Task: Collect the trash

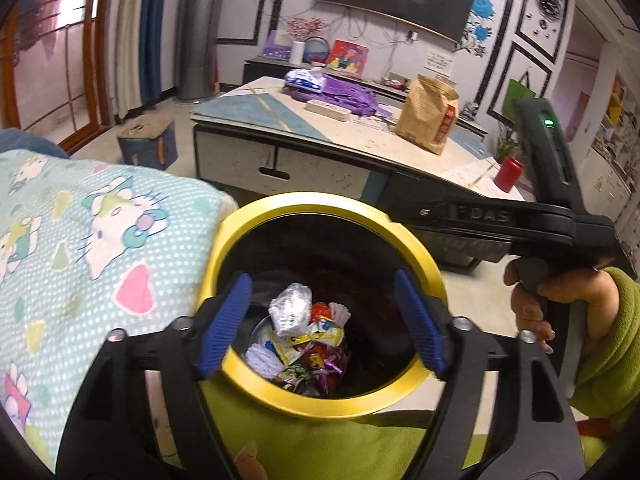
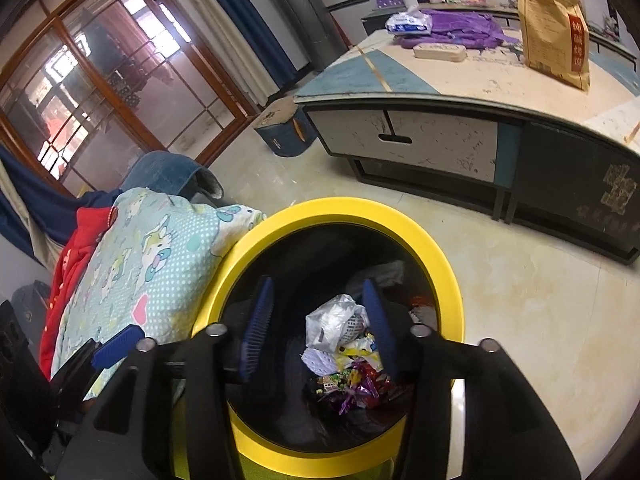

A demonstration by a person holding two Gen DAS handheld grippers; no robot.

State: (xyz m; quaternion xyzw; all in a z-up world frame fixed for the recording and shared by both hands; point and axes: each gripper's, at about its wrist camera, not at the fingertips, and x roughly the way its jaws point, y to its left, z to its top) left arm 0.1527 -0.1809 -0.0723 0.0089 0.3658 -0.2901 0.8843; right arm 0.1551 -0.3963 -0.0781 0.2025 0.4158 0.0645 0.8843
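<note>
Glossy tiled floor bears a round yellow-rimmed bin point(image 1: 256, 376) of crinkled wrappers point(image 1: 308, 344); both grippers' ribbed fingers point(image 1: 224, 320) gape empty.

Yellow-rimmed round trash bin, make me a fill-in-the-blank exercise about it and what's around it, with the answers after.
1. The yellow-rimmed round trash bin holds crumpled wrappers at its ____.
2. Both the left gripper and the right gripper hang over the bin with jaws ____ and nothing between them.
3. The cartoon-cat print blanket lies against the bin's ____ side in both views.
4. The tall brown paper bag stands on the low ____.

Missing words: bottom; open; left; table
</note>
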